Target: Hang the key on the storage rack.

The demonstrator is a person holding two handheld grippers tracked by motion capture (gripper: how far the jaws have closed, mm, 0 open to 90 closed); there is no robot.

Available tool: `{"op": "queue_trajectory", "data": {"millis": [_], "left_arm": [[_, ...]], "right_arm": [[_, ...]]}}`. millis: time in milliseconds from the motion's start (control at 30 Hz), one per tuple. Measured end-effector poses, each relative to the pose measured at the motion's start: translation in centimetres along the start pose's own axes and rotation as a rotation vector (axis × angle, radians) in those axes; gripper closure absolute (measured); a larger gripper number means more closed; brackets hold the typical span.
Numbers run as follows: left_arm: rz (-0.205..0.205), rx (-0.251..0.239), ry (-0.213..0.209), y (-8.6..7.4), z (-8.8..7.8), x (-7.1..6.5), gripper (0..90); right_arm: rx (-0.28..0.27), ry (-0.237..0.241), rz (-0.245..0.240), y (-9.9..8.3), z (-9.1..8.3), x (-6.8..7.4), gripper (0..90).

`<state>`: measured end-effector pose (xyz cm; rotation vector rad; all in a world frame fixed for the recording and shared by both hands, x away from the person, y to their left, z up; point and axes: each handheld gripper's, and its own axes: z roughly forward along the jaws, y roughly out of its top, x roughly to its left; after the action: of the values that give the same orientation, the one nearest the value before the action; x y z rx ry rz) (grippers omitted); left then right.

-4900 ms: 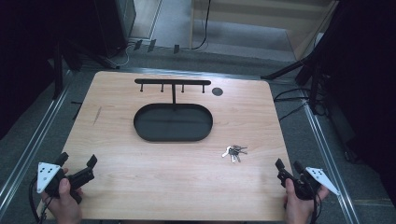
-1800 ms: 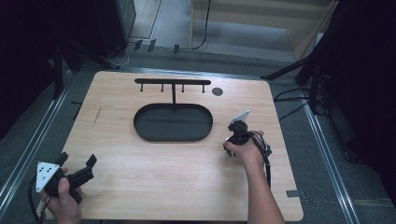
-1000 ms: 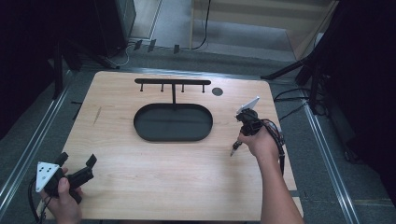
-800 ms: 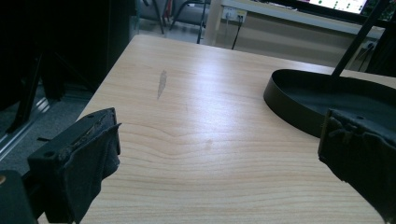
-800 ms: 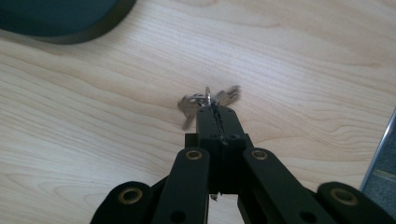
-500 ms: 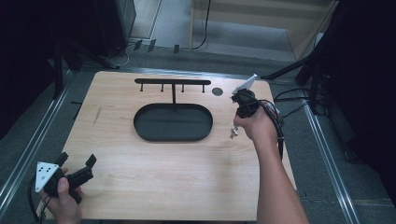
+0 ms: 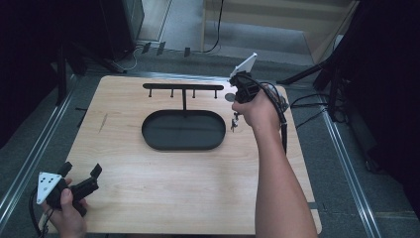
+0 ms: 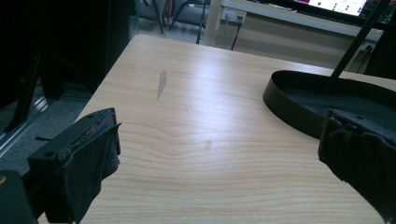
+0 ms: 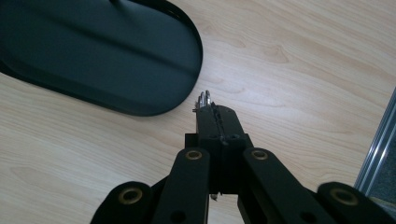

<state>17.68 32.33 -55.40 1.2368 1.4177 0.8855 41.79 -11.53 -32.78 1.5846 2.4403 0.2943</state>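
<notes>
Pale wooden worktop [image 7: 163, 173] under the lights, dark floor all round, and a black oval metal tray [image 7: 183, 130] with a hook rail on a post sits toward its far edge. Over near the far right corner the right gripper [image 7: 236, 116] hangs above the wood just beside the tray's right end, jaws clenched on a small bunch of silver keys [image 7: 234, 122], whose tips poke out past the jaws [image 9: 204, 98] in the right gripper view. Down at the near left corner the left gripper [image 7: 81, 171] sits low in the hand, jaws spread wide apart with nothing between them.
</notes>
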Motion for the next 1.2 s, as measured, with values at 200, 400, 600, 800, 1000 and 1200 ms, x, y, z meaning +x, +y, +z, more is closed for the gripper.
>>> {"op": "queue_trajectory", "data": {"millis": [200, 400, 600, 800, 1000, 1200], "left_arm": [[-0.003, -0.001, 0.001, 0.0, 0.0, 0.0, 0.0], [0.003, 0.002, 0.002, 0.0, 0.0, 0.0, 0.0], [0.006, 0.002, 0.003, 0.0, 0.0, -0.1, 0.0], [0.011, 0.004, 0.004, 0.0, 0.0, -0.1, 0.0], [0.008, 0.003, 0.003, 0.0, 0.0, -0.1, 0.0], [0.006, 0.002, 0.002, 0.0, 0.0, -0.1, 0.0]], "right_arm": [[-0.003, 0.018, 0.005, 1.7, -1.3, 1.0, 90.0], [-0.015, 0.018, -0.007, 2.9, -2.7, 1.8, 90.0], [-0.031, 0.017, -0.023, 4.0, -3.7, 2.6, 90.0], [-0.043, 0.013, -0.036, 5.1, -4.6, 3.5, 90.0], [-0.041, 0.008, -0.045, 5.9, -4.6, 4.2, 90.0], [-0.036, 0.000, -0.055, 6.5, -3.8, 4.9, 90.0]]}}
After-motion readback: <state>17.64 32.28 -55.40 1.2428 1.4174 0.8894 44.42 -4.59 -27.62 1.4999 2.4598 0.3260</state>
